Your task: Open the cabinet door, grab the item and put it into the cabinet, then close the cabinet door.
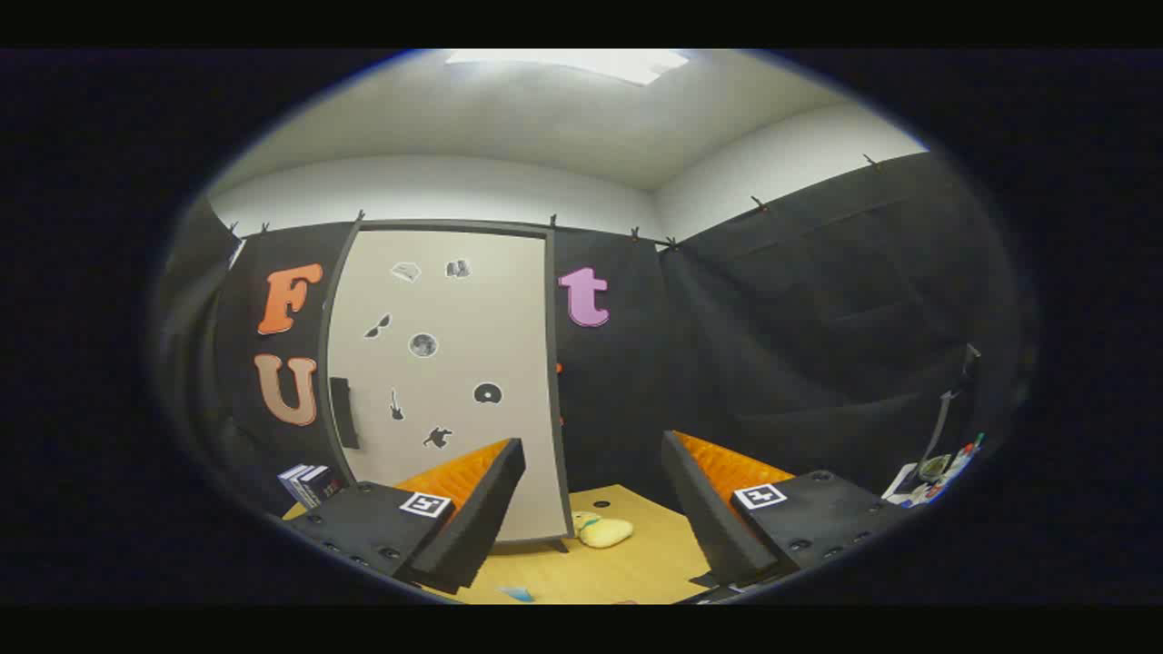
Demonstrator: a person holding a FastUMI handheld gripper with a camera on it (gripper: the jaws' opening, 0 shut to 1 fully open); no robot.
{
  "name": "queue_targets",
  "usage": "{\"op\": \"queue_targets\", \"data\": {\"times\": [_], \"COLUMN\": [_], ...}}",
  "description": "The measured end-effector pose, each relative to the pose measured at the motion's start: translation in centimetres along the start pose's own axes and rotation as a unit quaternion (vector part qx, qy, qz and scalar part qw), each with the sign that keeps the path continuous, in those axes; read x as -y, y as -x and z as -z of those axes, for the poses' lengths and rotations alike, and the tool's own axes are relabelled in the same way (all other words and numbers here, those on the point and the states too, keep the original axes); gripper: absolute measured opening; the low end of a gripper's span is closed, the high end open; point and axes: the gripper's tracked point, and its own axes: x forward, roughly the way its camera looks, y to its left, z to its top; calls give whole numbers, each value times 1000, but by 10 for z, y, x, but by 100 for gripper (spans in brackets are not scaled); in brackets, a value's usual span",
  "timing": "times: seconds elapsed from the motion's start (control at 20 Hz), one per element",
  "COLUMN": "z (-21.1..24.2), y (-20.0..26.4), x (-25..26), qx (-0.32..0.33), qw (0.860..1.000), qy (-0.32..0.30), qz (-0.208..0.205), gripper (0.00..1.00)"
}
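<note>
Nearest, gripper [591,509] fingers spread wide, empty, hovering above wooden table [636,568]. Just ahead, between the fingers, a yellow plush toy [602,530] lying on the tabletop beside the foot of the cabinet. Beyond, white cabinet door [445,381] shut, dotted with dark stickers, dark handle [342,412] at its left edge. Left, small stacked books [309,484].

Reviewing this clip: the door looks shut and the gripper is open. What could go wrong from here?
1. The cabinet door is shut and its dark handle sits off beyond one finger, so the open gripper may miss it.
2. The yellow soft toy lies on the table right at the door's foot; a swinging door may push it.
3. The toy is soft, so it may slip when pinched.
</note>
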Motion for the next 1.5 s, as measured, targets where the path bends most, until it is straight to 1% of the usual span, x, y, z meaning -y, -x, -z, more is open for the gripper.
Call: {"op": "queue_targets", "data": {"times": [0.45,0.6,0.75,0.9,0.95,1.15,1.3,1.5], "z": [-1,6,10,13,14,32,39,44], "y": [-10,-14,-10,-3,-1,-8,-21,-47], "x": [31,29,27,16,7,-50,-112,-200], "qx": [-5,-14,-17,-22,-24,-42,-47,-51], "qw": [1000,999,1000,1000,1000,998,996,990], "qy": [0,3,-9,-3,-1,3,0,2], "qz": [-14,-30,-24,-13,-12,-35,-70,-128], "gripper": [97,97,97,97,97,97,98,98]}}
